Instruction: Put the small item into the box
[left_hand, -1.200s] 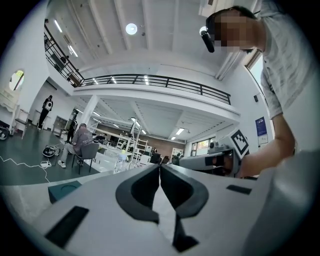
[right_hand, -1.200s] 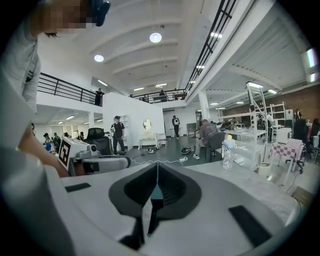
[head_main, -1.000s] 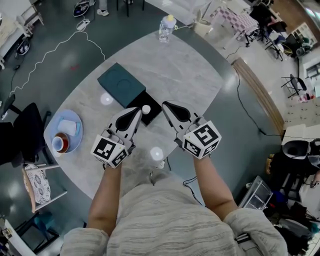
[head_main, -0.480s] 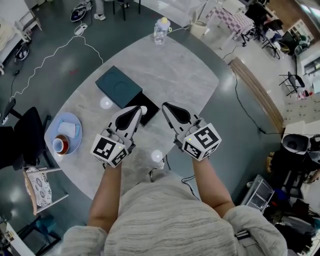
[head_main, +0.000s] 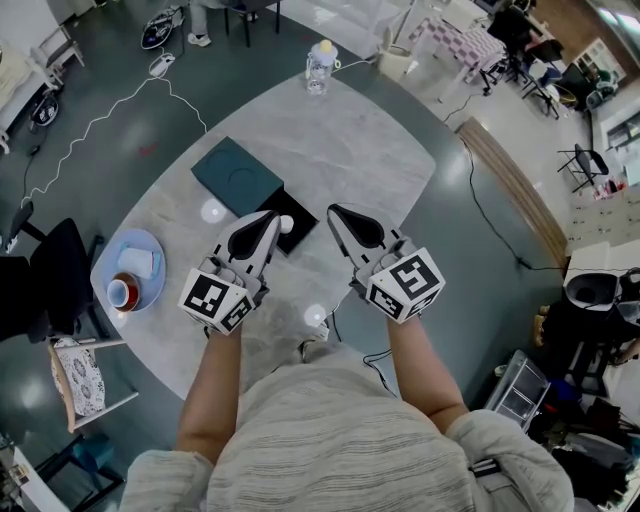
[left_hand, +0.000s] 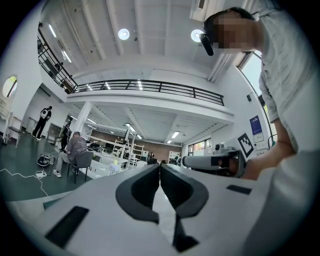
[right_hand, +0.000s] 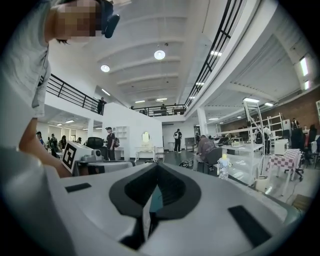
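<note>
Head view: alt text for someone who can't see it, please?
A person holds left tongs and right tongs, both shut, over a marble table. A white ball sits on a black box by the left tongs.

On my feed, the pale marble bench (head_main: 350, 150) carries a clear water bottle (head_main: 318, 65), upright at its far edge. At the bench's left edge I see a blue plate (head_main: 155, 290) with a red-and-white cup (head_main: 122, 292) on it. A white cable (head_main: 100, 110) snakes across the dark floor (head_main: 60, 150), and a chair with a patterned cushion (head_main: 78, 375) stands near the plate.
</note>
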